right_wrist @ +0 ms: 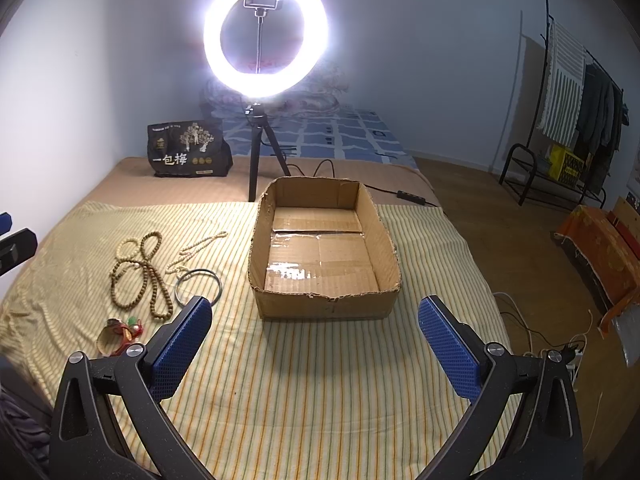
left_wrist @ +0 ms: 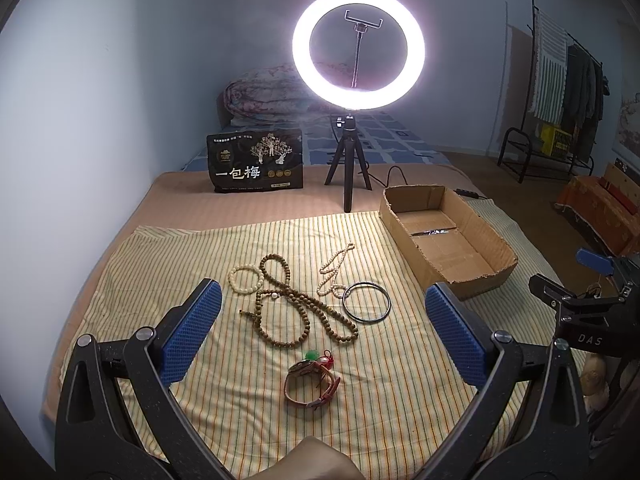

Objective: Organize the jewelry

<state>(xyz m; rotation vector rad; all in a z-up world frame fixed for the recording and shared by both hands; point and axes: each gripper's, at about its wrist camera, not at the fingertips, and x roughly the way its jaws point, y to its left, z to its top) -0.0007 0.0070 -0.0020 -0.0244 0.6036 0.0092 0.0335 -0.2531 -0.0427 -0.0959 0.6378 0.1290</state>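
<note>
A striped cloth (right_wrist: pixel 320 380) covers the bed, with a lit ring light (right_wrist: pixel 265 34) on a tripod and a black snack bag (right_wrist: pixel 188 150) near the far edge. The cardboard box (right_wrist: pixel 324 304) sits toward the cloth's far right edge; it holds no jewelry. Near the cloth's left side lie a brown bead necklace (left_wrist: pixel 304 312), white bead bracelet (left_wrist: pixel 245 278), pearl strand (left_wrist: pixel 334 266), metal bangle (left_wrist: pixel 366 302) and red-strapped watch (left_wrist: pixel 312 380). The left gripper (left_wrist: pixel 320 332) hovers over the jewelry, jaws spread wide, gripping nothing. The right gripper (right_wrist: pixel 316 344) faces the box's near wall, jaws likewise released.
</note>
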